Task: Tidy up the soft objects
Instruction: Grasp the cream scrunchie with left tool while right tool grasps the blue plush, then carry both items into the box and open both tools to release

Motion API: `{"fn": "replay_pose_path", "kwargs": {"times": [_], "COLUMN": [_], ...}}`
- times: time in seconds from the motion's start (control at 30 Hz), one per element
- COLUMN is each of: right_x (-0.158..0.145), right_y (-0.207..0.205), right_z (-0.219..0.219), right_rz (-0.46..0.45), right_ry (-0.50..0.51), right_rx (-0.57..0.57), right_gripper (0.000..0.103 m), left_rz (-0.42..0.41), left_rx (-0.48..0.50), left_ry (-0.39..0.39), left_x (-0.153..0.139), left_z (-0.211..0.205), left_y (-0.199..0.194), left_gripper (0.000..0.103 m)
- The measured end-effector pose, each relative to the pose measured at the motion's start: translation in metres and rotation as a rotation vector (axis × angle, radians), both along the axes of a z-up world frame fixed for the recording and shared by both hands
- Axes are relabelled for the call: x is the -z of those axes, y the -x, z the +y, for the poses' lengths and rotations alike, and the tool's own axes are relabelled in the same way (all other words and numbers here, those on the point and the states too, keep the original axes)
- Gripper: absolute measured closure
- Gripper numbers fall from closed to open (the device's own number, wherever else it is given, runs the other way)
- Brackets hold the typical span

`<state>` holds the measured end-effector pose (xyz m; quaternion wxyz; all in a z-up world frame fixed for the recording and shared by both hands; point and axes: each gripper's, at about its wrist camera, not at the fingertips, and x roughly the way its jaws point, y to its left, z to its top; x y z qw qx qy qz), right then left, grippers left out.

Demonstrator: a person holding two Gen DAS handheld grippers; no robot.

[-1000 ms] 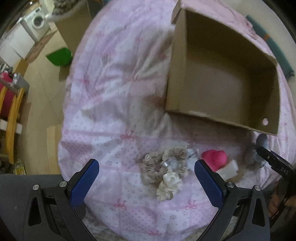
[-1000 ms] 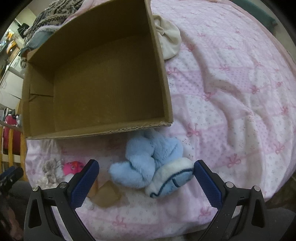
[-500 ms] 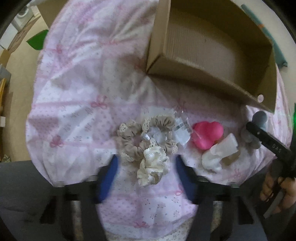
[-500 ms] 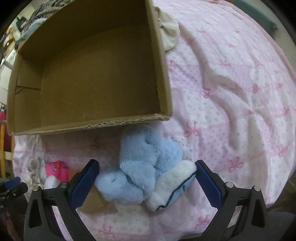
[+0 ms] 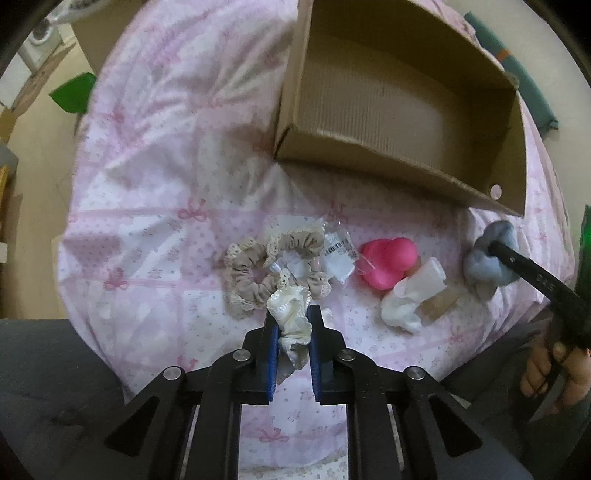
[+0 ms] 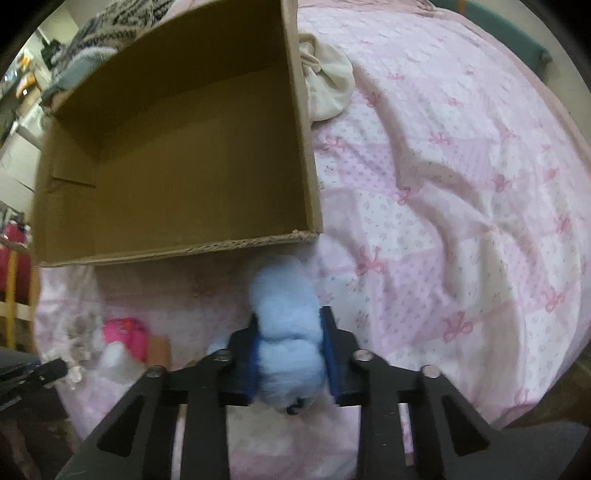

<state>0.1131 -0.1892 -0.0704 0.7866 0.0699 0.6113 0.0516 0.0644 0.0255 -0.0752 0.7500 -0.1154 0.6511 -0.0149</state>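
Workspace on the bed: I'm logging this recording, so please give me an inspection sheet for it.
Surface: pink bow-print bedspread, wrinkled.
Job's things: empty cardboard box; cream scrunchie; two beige scrunchies; pink plush; white socks; fluffy blue plush.
Clutter: packaging tag beside the scrunchies; cream cloth behind the box.
Grippers: left claw has just closed on the cream scrunchie; right claw has just closed on the fluffy blue plush.
Cables: nothing seen.
Surroundings: green object on the floor; patterned fabric beyond the box.
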Motion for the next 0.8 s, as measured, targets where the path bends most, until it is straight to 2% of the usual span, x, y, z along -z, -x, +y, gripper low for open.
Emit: {"fn": "replay_pose_path", "kwargs": {"times": [0.1, 0.2, 0.37, 0.57, 0.8], "right_x": [-0.011, -0.029, -0.064, -0.103, -0.126], "right_y": [0.009, 0.018, 0.030, 0.020, 0.002], "right_z": [-0.002, 0.000, 0.000, -0.006, -0.005], "right_rz": [-0.005, -0.042, -0.130, -0.224, -0.317], "right_ry": [-0.107, -0.149, -0.200, -0.237, -0.252], "right_rx": [0.003, -0.037, -0.085, -0.086, -0.090], "right_gripper": [0.080, 0.080, 0.080, 0.080, 0.080], "left_rz": [-0.045, -0.083, -0.155, -0.232, -0.309], "left_rx": [-0.010, -0.020, -0.034, -0.027, 0.002], "left_ry": [-0.013, -0.015, -0.019, -0.040, -0.069], "left_x": [-0.012, -0.028, -0.057, -0.085, -0.102], "left_z": [0.000, 0.006, 0.011, 0.008, -0.004], "left_y": [0.002, 0.003, -0.002, -0.021, -0.054], "left_gripper": [0.090, 0.090, 0.090, 0.090, 0.090]}}
